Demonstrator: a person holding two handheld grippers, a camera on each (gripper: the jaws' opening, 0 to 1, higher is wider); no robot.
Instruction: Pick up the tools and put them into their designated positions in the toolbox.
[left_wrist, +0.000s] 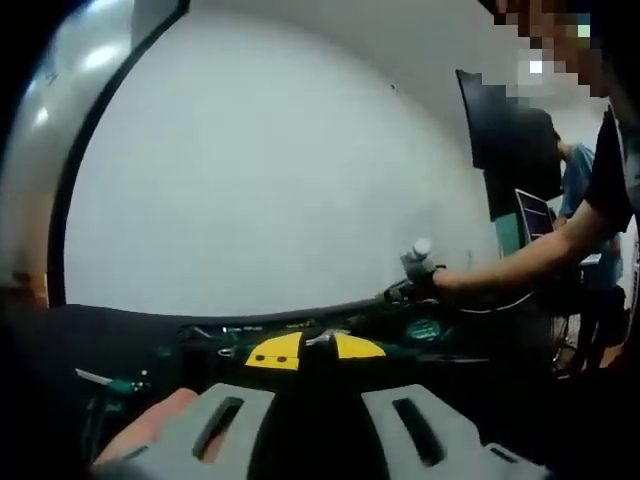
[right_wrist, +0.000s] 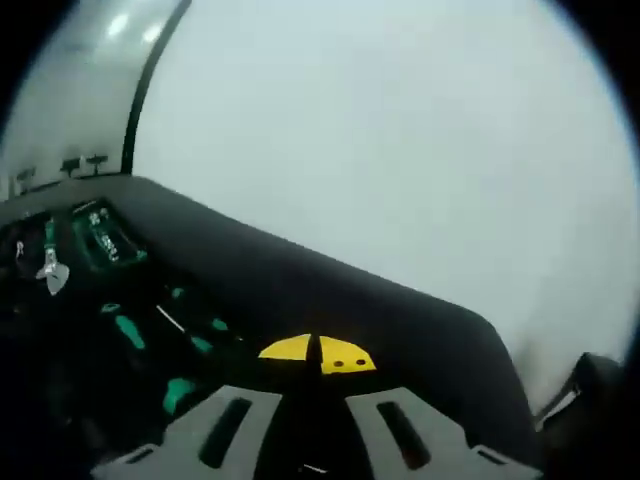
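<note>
My left gripper (left_wrist: 318, 352) hangs low over the black toolbox (left_wrist: 130, 340). Its yellow-tipped jaws are closed on a thin dark tool (left_wrist: 320, 342) with a silvery end. Green-handled tools (left_wrist: 120, 385) lie in the box at lower left. A person's arm reaches in from the right, and I cannot tell what it holds. My right gripper (right_wrist: 317, 355) has its yellow tips pressed together with nothing between them. Under it and to the left the toolbox tray (right_wrist: 300, 290) holds green screwdrivers (right_wrist: 130, 330), a silvery wrench (right_wrist: 50, 268) and a green case (right_wrist: 100, 238).
A white wall (left_wrist: 270, 160) rises behind the box. People stand at the far right by a dark screen (left_wrist: 510, 130) and a laptop (left_wrist: 535, 212). A hand (left_wrist: 150, 430) shows by my left jaw. The tray's raised back edge (right_wrist: 420, 300) runs right.
</note>
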